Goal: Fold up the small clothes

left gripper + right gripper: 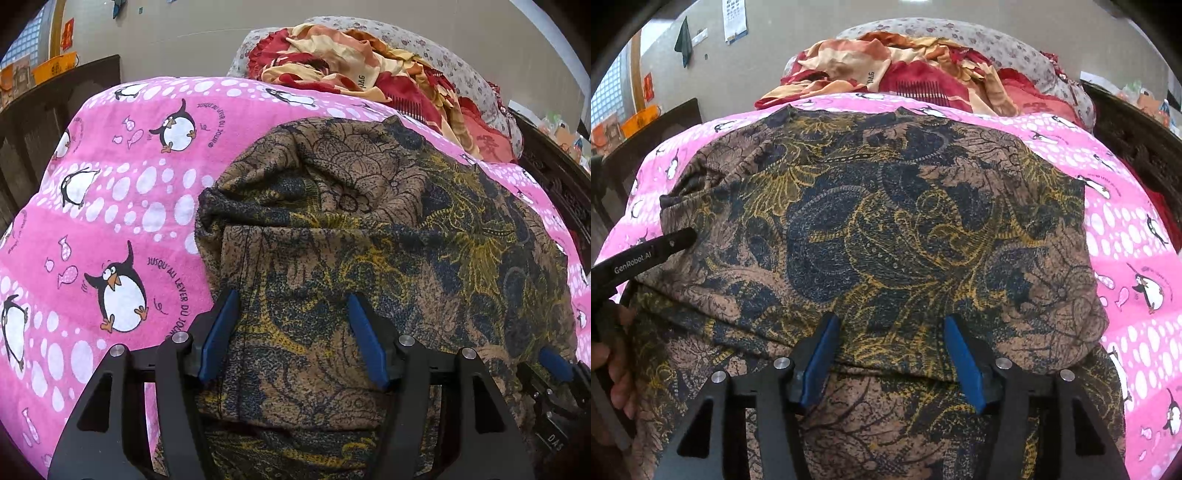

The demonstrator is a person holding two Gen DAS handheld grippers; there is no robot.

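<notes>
My left gripper (291, 314) and my right gripper (890, 339) both stand with jaws apart over the patterned brown garment (871, 221), nothing pinched between the blue pads (221, 332). The garment lies on the pink penguin blanket (122, 206), already doubled over, its folded near edge just ahead of my right pads and a bunched corner at the far left. A heap of red and cream bedding (351, 70) sits behind it, clear of the work. As I judge it, the next fold wants both jaws taking the near edge at matching spots, through all layers. I should lift evenly and lay it over without dragging the blanket, then smooth the bunched corner.
</notes>
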